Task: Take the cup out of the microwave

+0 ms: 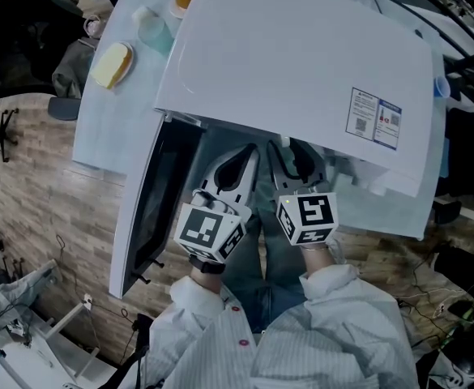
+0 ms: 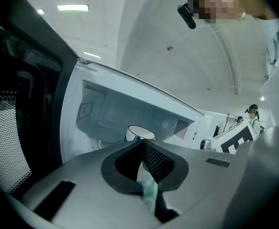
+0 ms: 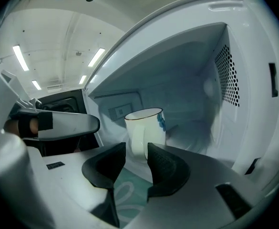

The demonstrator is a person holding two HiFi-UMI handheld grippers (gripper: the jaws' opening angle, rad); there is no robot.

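The white cup stands upright on the floor of the microwave, its handle turned toward the opening. The right tool reaches into the cavity with its jaws spread; the handle sits right at the gap between their tips, and the pads do not press on it. Beside it, the left tool has its jaws pressed together on nothing. The door hangs open at the left, out past the near edge of the table.

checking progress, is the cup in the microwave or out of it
In. The cup stands upright inside the microwave, whose door is open; the right gripper, jaws open, points at its handle.
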